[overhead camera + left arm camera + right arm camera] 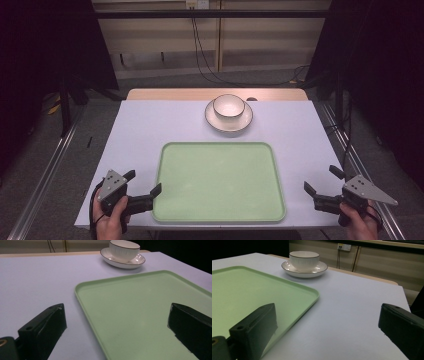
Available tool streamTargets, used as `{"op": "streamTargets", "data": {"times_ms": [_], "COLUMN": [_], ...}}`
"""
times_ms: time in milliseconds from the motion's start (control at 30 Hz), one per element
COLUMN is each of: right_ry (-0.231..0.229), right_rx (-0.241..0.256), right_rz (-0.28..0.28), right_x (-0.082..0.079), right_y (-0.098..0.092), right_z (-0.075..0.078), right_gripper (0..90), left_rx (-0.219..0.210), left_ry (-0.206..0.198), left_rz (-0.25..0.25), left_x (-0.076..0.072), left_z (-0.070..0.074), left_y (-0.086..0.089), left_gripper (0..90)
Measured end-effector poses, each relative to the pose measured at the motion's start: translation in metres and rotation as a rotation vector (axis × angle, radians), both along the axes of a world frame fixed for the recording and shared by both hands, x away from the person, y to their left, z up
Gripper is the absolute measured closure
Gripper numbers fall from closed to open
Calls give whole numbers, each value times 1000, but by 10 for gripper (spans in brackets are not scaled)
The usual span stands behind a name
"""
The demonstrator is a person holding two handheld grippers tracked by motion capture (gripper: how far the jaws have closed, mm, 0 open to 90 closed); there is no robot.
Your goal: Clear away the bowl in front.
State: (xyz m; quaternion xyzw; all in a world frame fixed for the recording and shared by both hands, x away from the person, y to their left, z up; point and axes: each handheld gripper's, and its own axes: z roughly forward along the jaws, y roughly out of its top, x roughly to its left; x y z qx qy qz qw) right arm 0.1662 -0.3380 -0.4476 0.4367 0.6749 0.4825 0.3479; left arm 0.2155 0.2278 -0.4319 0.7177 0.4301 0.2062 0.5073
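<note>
A pale green tray (218, 181) lies empty at the near middle of the white table. Behind it a white bowl (229, 106) stands on a white plate (228, 123). My left gripper (144, 183) is open near the front left, its jaws straddling the tray's (140, 310) near-left rim, with nothing between them. At the front right, beside the tray's right edge, my right gripper (322, 180) is open and empty. The bowl (124, 249) on its plate (122, 260) is far ahead in the left gripper view; the right gripper view has the bowl (304, 260), plate (304, 271) and tray (257, 293).
The white table (150, 130) ends in a wooden strip (170, 94) at the far side. Dark curtains hang on both sides, metal rails (45, 170) run along the floor, and cables (210, 70) trail behind the table.
</note>
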Motion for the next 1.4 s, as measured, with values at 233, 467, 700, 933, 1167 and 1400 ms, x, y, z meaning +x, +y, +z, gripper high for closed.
{"op": "streamTargets", "data": {"times_ms": [233, 467, 700, 933, 1167, 1400], "right_ry": [-4, -5, 5, 4, 4, 1], "right_rx": [11, 23, 22, 25, 18, 22], "right_rz": [9, 32, 57, 64, 76, 87], "right_x": [-1, -1, -1, -1, -1, -1], "right_y": [-1, -1, 1, 2, 3, 4], "right_z": [1, 1, 1, 1, 1, 2], "right_gripper": [14, 14, 14, 14, 14, 14], "left_rx": [-7, -4, -39, -32, 19, 25], "left_ry": [-11, -4, -1, -26, -50, -38], "left_rz": [-4, -26, -47, -68, -111, -113], "left_x": [-3, -2, 1, 9, 15, 24], "left_z": [2, 2, 3, 10, 16, 13], "left_y": [0, -4, -11, -22, -32, -40], "left_gripper": [16, 15, 23, 26, 13, 17]}}
